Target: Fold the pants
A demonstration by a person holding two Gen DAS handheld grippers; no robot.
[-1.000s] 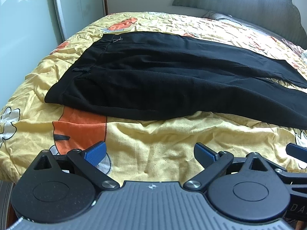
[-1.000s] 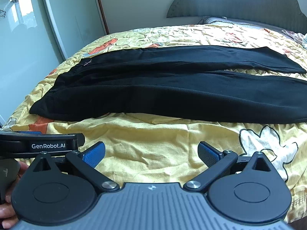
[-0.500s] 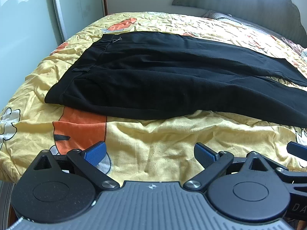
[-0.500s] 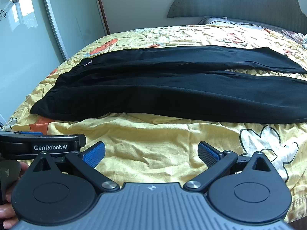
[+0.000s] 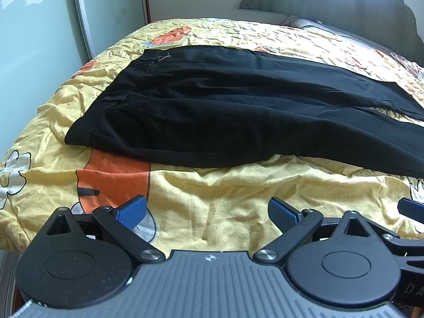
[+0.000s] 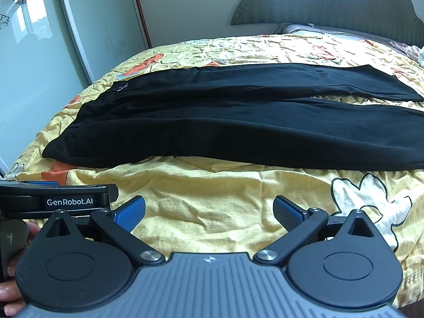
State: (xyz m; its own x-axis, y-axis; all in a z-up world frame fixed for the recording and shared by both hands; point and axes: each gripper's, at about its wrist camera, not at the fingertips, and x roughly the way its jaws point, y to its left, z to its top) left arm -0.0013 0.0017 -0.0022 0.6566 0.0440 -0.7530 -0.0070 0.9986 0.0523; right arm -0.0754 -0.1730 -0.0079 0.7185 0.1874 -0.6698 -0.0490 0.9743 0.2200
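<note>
Black pants (image 5: 238, 111) lie flat across a yellow flowered bedspread (image 5: 212, 193), waistband to the left, both legs running right. They also show in the right wrist view (image 6: 238, 127), with the two legs parted at the right. My left gripper (image 5: 206, 212) is open and empty, over the bedspread short of the pants' near edge. My right gripper (image 6: 209, 212) is open and empty, also short of the near edge. The left gripper's body (image 6: 58, 201) shows at the left of the right wrist view.
A grey padded headboard (image 6: 331, 2) stands at the far end. A glass sliding door (image 6: 39, 53) runs along the bed's left side. A pillow (image 6: 318, 30) lies by the headboard.
Both grippers have edged slightly nearer the pants; the views shifted a little. Jaws stayed open and the pants have not moved.
</note>
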